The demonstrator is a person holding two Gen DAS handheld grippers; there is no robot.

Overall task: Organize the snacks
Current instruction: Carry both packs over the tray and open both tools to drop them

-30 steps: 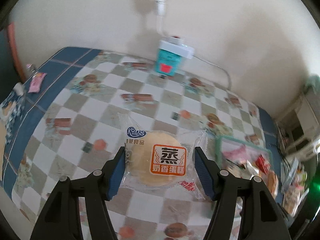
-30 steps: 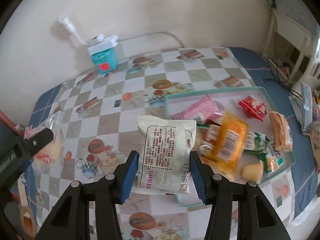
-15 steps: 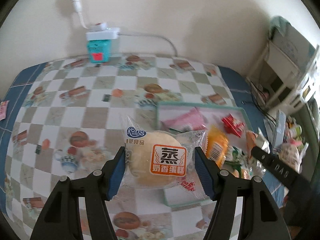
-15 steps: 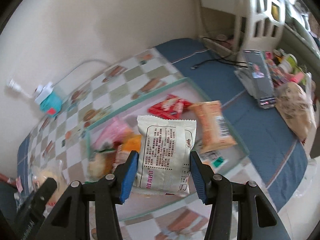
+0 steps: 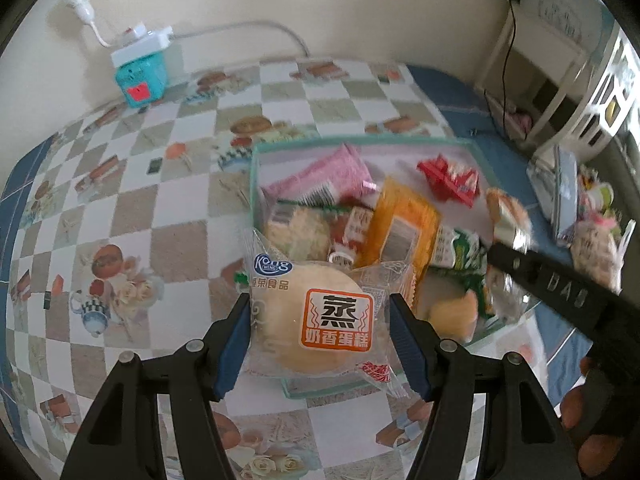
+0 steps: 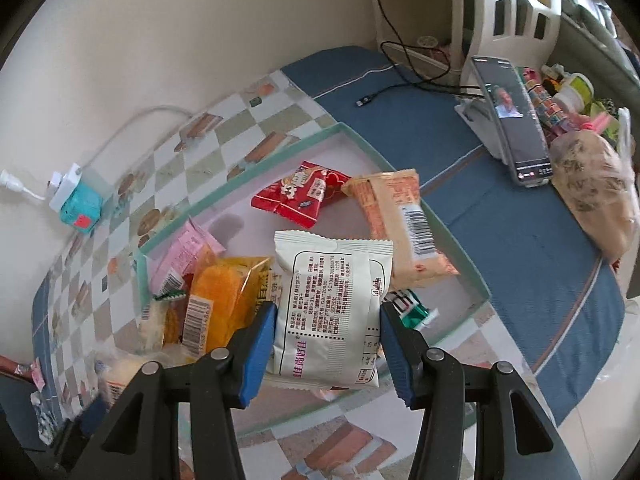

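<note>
A: The left gripper (image 5: 320,330) is clamped on the steamed cake packet (image 5: 316,320), low centre of frame, over the tray's (image 5: 253,176) near rim.

B: Soft and light; hold its sides gently. The right gripper (image 6: 328,340) pinches the white snack pouch (image 6: 330,312), crinkly and slippery.

Both hand-held grippers (image 5: 320,336) (image 6: 326,344) clamped, downward-tilted
</note>
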